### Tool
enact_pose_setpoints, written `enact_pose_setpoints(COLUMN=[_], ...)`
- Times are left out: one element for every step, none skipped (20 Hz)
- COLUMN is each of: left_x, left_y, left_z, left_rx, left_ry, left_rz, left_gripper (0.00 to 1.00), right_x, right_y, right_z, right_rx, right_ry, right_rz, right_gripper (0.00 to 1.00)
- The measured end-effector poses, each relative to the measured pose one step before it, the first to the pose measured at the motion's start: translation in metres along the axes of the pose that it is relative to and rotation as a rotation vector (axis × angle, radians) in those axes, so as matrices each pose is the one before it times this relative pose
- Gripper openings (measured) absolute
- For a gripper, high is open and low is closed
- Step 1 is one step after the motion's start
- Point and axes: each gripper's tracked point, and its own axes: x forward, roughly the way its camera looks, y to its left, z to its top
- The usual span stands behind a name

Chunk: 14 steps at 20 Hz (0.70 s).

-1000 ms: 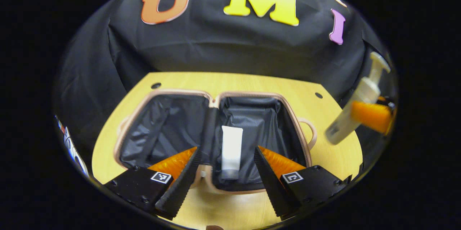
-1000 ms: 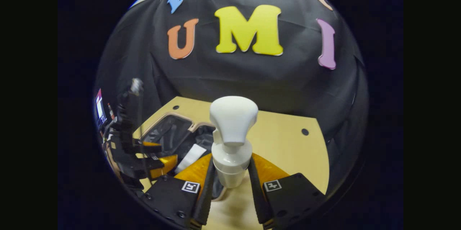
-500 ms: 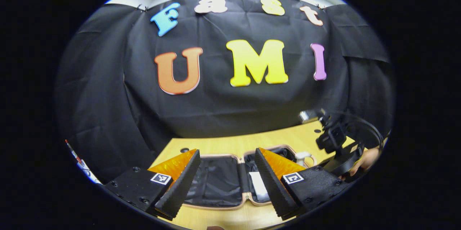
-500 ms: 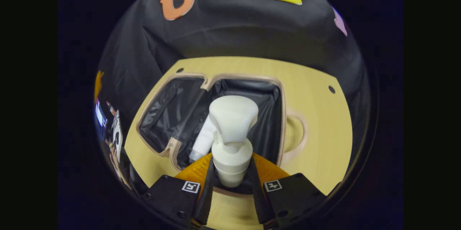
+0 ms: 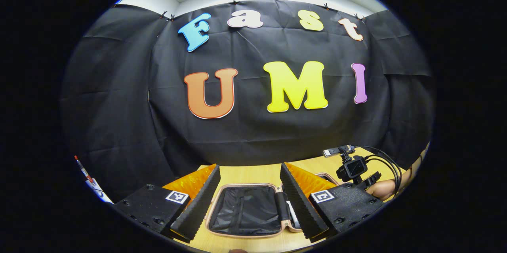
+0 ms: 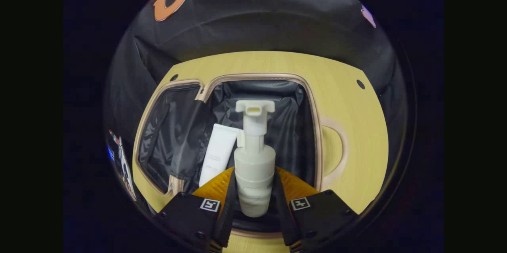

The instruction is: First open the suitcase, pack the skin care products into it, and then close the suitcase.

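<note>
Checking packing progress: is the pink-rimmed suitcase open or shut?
Open: pink-rimmed suitcase lies spread flat, black lining showing, white tube inside.

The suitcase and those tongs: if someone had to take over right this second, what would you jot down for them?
Right tongs: shut on the pump bottle, holding it over the right half of the open suitcase.
Left tongs: open, holding nothing, raised at the near side of the table.
White tube: already lying in the right half, just left of the bottle.
Done: suitcase opened, tube packed.
Left: set the bottle down in the case and let go, then fold the case shut. Whether more products wait on the table cannot be told from here.
</note>
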Motion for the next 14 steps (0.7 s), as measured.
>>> enact_pose_setpoints(left_x=[0.00079, 0.00032, 0.00149, 0.00157, 0.00255, 0.00474, 0.00370, 0.00612, 0.00417, 0.00515, 0.00581, 0.00624, 0.00639, 0.00744], left_y=[0.00671, 0.00768, 0.00638, 0.00639, 0.00992, 0.00874, 0.00754, 0.01108, 0.00993, 0.00936, 0.00890, 0.00705, 0.00564, 0.00691], left_z=[0.00190, 0.00015, 0.00002, -0.00003, -0.00013, 0.00101, -0.00108, -0.00122, -0.00182, -0.00142, -0.00528, -0.00828, -0.01160, -0.01621], left_rx=[0.00384, -0.00131, -0.00646, -0.00251, 0.01108, 0.01471, 0.01389, 0.00989, 0.00678, -0.00135, -0.01080, -0.02527, -0.03615, -0.04980], left_ry=[-0.00463, -0.00049, -0.00161, 0.00082, -0.00811, -0.00590, 0.00356, 0.00342, 0.00472, 0.00073, 0.00131, 0.00674, 0.01729, 0.03552], left_rz=[0.01043, 0.01302, 0.01103, 0.01130, 0.02108, 0.01102, 0.01103, 0.01831, 0.01317, 0.01169, 0.00439, 0.00136, 0.00236, 0.00757], left_gripper=[0.96, 0.96, 0.96, 0.96, 0.96, 0.96, 1.00, 0.97, 0.97, 0.97, 0.97, 0.97, 0.97, 0.97], right_x=[0.00836, 0.00561, 0.00398, 0.00389, 0.00240, 0.00180, 0.00086, 0.00228, 0.00203, 0.00163, 0.00163, -0.00115, 0.00022, -0.00193], right_y=[-0.00216, 0.00017, 0.00086, -0.00010, -0.00089, 0.00001, -0.00086, -0.00090, 0.00048, -0.00109, -0.00018, 0.00024, -0.00070, 0.00097], right_z=[-0.00138, -0.00297, -0.00365, -0.00198, -0.00107, -0.00138, -0.00134, -0.00089, -0.00303, -0.00188, -0.00013, -0.00064, 0.00044, -0.00049], right_rx=[0.00495, 0.01266, 0.00549, -0.00043, -0.00132, 0.00770, 0.01011, 0.01117, 0.00939, 0.00538, 0.00244, 0.00054, 0.00296, 0.00658], right_ry=[0.01432, 0.01915, 0.01640, 0.00715, 0.00167, 0.00399, 0.00629, 0.00944, 0.01481, 0.00850, 0.00013, -0.00028, 0.00149, 0.00227], right_rz=[-0.01744, -0.00926, -0.00822, -0.00820, -0.01133, -0.00954, -0.00946, -0.00706, 0.00061, -0.00210, 0.00145, 0.00408, 0.00529, 0.01116], right_gripper=[0.48, 0.47, 0.45, 0.48, 0.48, 0.47, 0.45, 0.48, 0.46, 0.49, 0.48, 0.49, 0.50, 0.51])
